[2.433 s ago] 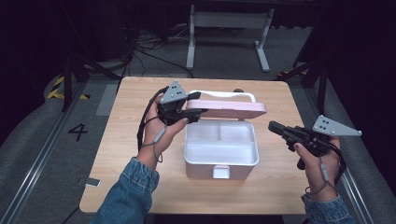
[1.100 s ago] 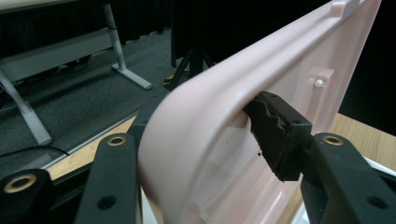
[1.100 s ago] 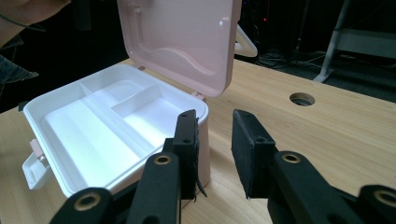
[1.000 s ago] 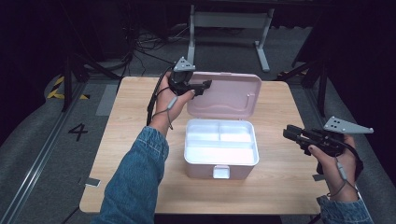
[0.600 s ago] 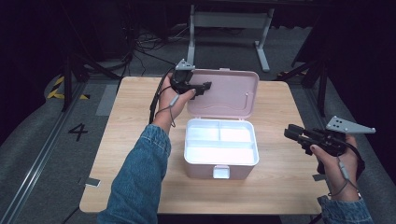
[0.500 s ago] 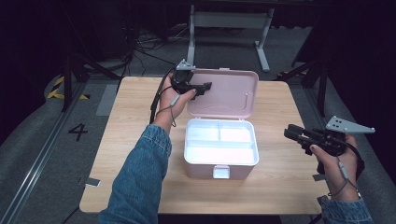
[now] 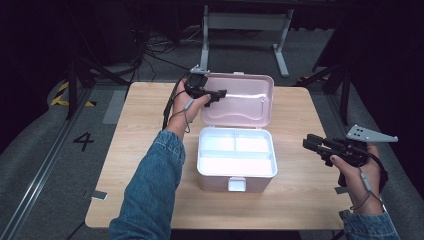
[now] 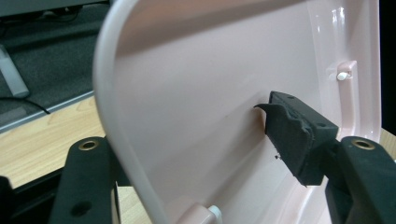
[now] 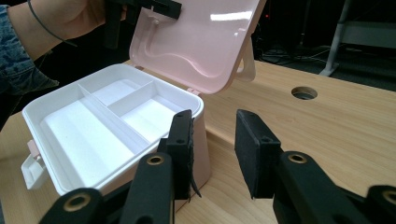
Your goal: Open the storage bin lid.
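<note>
The pink lid (image 7: 240,100) stands raised behind the white box (image 7: 236,157). The left gripper (image 7: 220,93) straddles its edge, jaws just opening, pads loose. The right gripper (image 7: 312,145) waits empty, jaws parted. The lid looks like light, slick, stiff plastic, best pinched at the rim.

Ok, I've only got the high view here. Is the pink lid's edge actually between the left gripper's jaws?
Observer: Yes. In the left gripper view the lid edge runs between the left gripper jaws, one pad on its inner face. They have just been opening.
Operator: And the right one?
Observer: The right gripper is open, nothing between its jaws, pointing past the box corner.
Operator: Anything past the lid?
Observer: A round hole in the table.
</note>
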